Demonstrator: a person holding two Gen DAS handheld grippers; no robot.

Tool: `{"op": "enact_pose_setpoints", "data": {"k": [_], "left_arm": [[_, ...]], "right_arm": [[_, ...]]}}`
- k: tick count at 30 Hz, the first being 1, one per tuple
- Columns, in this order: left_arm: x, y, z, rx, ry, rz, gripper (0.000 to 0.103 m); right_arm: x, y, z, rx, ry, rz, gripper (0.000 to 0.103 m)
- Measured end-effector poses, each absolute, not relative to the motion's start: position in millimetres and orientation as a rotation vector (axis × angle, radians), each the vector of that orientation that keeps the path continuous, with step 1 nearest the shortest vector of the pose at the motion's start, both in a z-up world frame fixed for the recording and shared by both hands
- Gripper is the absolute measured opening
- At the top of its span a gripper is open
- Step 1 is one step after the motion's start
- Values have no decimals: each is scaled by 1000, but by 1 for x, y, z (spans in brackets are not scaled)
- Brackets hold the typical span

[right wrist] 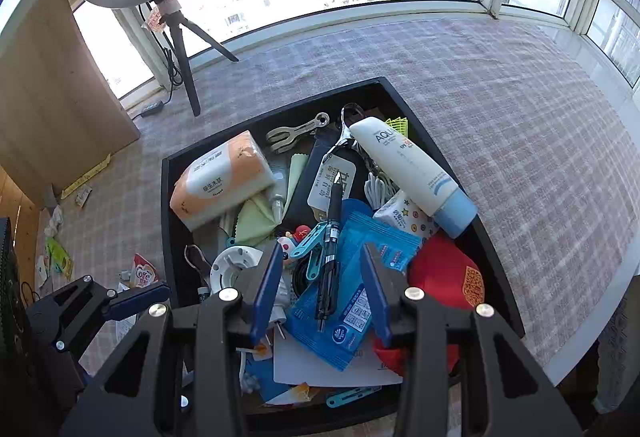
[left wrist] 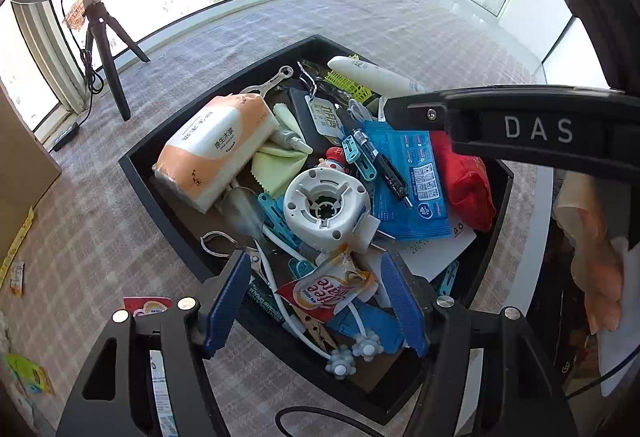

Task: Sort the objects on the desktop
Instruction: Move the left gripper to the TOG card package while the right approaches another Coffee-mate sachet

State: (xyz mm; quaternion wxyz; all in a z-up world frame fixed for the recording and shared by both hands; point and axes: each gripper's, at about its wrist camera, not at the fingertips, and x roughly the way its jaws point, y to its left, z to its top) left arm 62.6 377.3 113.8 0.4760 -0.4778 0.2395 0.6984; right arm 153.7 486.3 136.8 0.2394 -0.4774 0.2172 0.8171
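A black pen (right wrist: pixel 331 251) is seen lying on a blue wipes pack (right wrist: pixel 348 301) inside the crowded black tray (right wrist: pixel 170 237), framed by the spread, empty right gripper (right wrist: pixel 322 291). The left gripper (left wrist: pixel 316 303), also spread, is held over a coffee sachet (left wrist: pixel 326 287). Nearby are crammed a tissue pack (right wrist: pixel 222 179), sunscreen tube (right wrist: pixel 408 171) and red pouch (right wrist: pixel 444 275).
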Motion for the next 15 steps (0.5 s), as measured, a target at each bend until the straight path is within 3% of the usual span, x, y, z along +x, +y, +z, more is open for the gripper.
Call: {"op": "enact_pose_setpoints", "data": {"k": [13, 15], "left_arm": [[-7, 234, 71, -1430, 509, 1977, 69], [-12, 215, 59, -1496, 477, 2000, 72]], "right_arm": [[84, 408, 136, -1530, 441, 2507, 40], [70, 385, 132, -1602, 378, 2563, 45]]}}
